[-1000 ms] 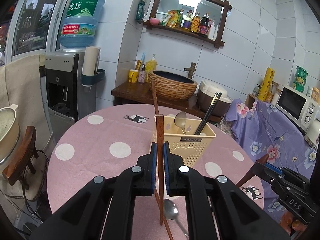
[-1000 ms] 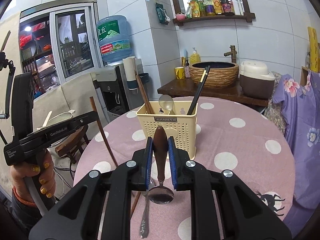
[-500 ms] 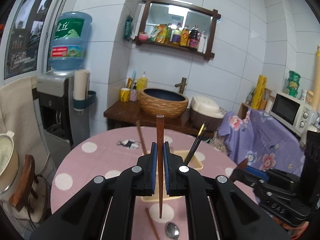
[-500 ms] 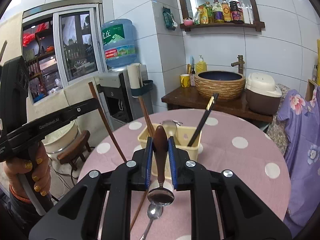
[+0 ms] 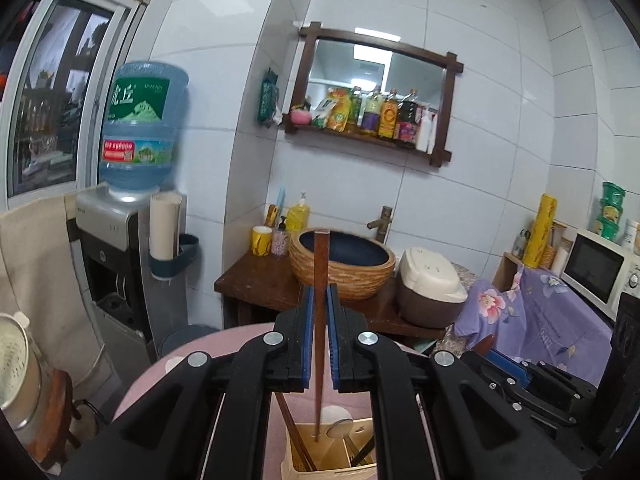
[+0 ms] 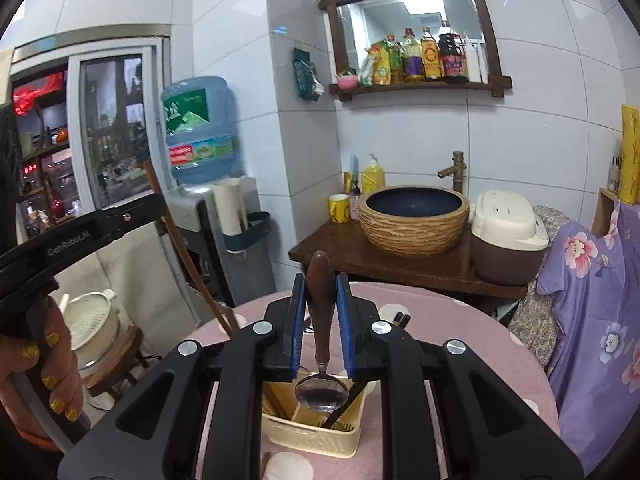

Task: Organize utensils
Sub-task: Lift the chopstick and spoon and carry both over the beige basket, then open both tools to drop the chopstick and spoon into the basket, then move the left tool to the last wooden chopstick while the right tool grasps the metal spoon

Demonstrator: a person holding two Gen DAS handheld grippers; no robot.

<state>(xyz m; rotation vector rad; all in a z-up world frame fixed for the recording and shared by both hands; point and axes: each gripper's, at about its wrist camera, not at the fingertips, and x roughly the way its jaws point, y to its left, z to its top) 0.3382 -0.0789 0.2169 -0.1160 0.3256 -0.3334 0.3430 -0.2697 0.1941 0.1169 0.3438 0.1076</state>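
Looking along your left gripper (image 5: pixel 320 332), you have the blue pads pinched tight on a brown wooden chopstick (image 5: pixel 320 320) that stands upright, its lower tip hanging over the cream utensil caddy (image 5: pixel 320 466) on the pink table (image 5: pixel 160 368). Another brown chopstick (image 5: pixel 294 436) and a metal spoon (image 5: pixel 340 428) already lean inside the caddy. Keep the stick vertical and bring it straight down into the compartment beneath its tip before you let the pads part; letting go while it is high would likely make it bounce or tip out.

Turning to your right gripper (image 6: pixel 322 336), its pads are closed on the dark wooden handle of a spoon (image 6: pixel 322 390), bowl hanging downward above the same caddy (image 6: pixel 312 436), where black chopsticks (image 6: pixel 344 404) lean in one section. Your left hand (image 6: pixel 36 380) shows at the frame's edge, gripping its tool. Lower the spoon bowl-first into a free section, steering clear of the black sticks, and stagger the two drops so the tools do not crowd each other over the small opening.
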